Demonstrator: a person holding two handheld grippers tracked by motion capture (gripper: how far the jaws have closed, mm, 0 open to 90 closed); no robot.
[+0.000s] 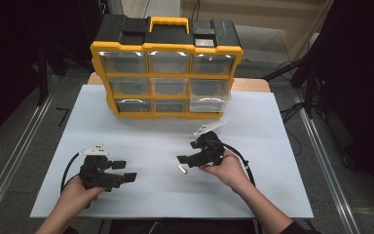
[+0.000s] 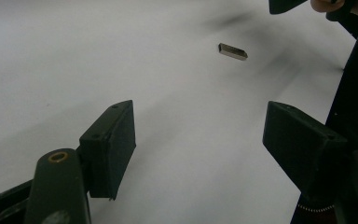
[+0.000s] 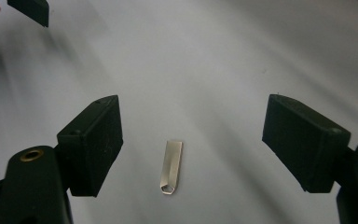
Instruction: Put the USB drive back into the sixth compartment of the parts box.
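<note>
1. The yellow-and-black drawer organizer (image 1: 166,68) stands at the far edge of the white table (image 1: 272,146), well beyond both grippers. Its lower right drawer (image 1: 208,103) looks pulled slightly out. If the piece is meant for it, a carry with a weak hold could drop the piece short of that drawer.
2. The right gripper (image 1: 190,158) hovers low over the table with its jaws spread wide and nothing between the pads. The left gripper (image 1: 124,170) rests well off to the side, also released and empty.
3. The small flat metal piece (image 3: 171,167) lies on the table between the right gripper's jaws, nearer the left-hand jaw of its view than the other and close in toward the gripper's body. In the left gripper view it lies well ahead (image 2: 232,51).
4. The piece is thin and lies flat. As I judge it, closing off-centre could push it sideways, or the pads could ride over it and shut on nothing.
</note>
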